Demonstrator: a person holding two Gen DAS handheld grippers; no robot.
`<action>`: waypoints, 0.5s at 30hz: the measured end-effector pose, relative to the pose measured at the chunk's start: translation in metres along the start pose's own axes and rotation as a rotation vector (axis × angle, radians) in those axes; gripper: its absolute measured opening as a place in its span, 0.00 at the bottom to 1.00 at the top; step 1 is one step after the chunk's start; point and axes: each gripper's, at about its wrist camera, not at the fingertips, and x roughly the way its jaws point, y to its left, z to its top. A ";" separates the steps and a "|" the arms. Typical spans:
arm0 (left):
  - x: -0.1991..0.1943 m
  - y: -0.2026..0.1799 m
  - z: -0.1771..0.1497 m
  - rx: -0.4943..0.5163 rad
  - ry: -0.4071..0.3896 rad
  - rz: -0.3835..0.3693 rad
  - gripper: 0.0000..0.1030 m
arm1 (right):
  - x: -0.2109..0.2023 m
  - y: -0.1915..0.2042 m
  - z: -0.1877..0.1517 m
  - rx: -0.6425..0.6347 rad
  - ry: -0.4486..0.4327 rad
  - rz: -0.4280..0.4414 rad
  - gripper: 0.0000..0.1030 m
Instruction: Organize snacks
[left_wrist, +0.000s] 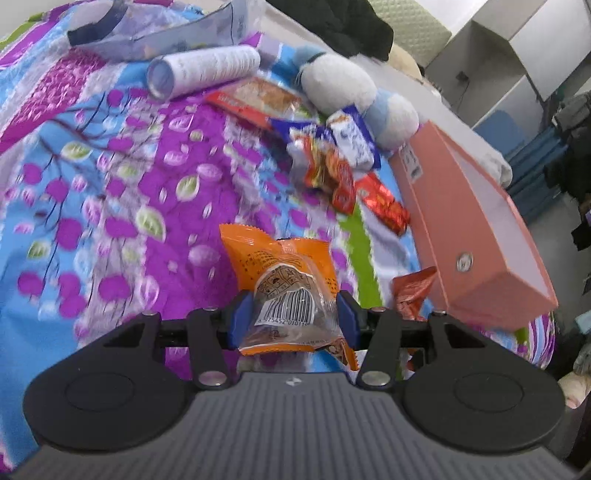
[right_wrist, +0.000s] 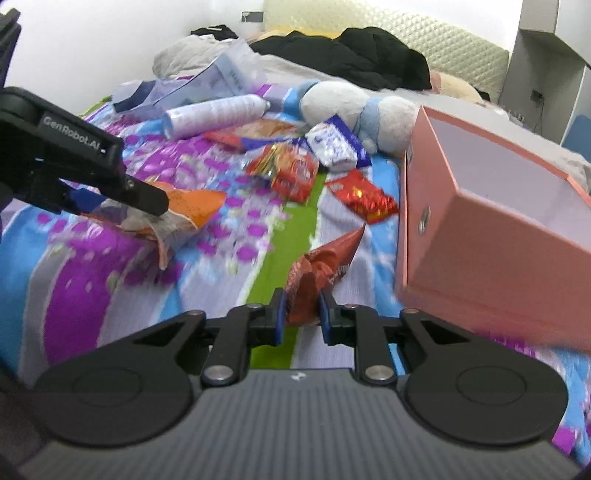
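Left wrist view shows the left gripper (left_wrist: 291, 321) clamped on an orange snack packet (left_wrist: 284, 284), blue pads pressing its sides across the barcode. The packet's long axis runs straight out along the fingers, its crimped orange end pointing away from the camera over the floral bedspread (left_wrist: 110, 192). In the right wrist view the right gripper (right_wrist: 302, 314) is closed on a crumpled red snack packet (right_wrist: 317, 266), whose long axis also runs forward, its pointed corner tilted up and right toward the pink box (right_wrist: 480, 236). That box sits open-topped at the bed's right side and looks empty. Both hands seem to be mid-carry, each with one snack (the blur suggests motion). The next move, I judge, calls for bringing each packet over the box's open top before letting go. More loose snacks (right_wrist: 288, 170) lie near the plush toy (right_wrist: 354, 103)
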 end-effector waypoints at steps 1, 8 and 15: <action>-0.001 0.001 -0.004 0.001 0.006 0.005 0.54 | -0.003 0.000 -0.004 0.003 0.008 0.002 0.21; 0.002 0.006 -0.016 -0.005 0.051 0.043 0.68 | -0.010 0.004 -0.017 0.009 0.040 0.040 0.23; 0.001 0.004 -0.015 -0.004 0.060 0.047 0.80 | -0.012 -0.004 -0.014 0.091 0.003 0.091 0.72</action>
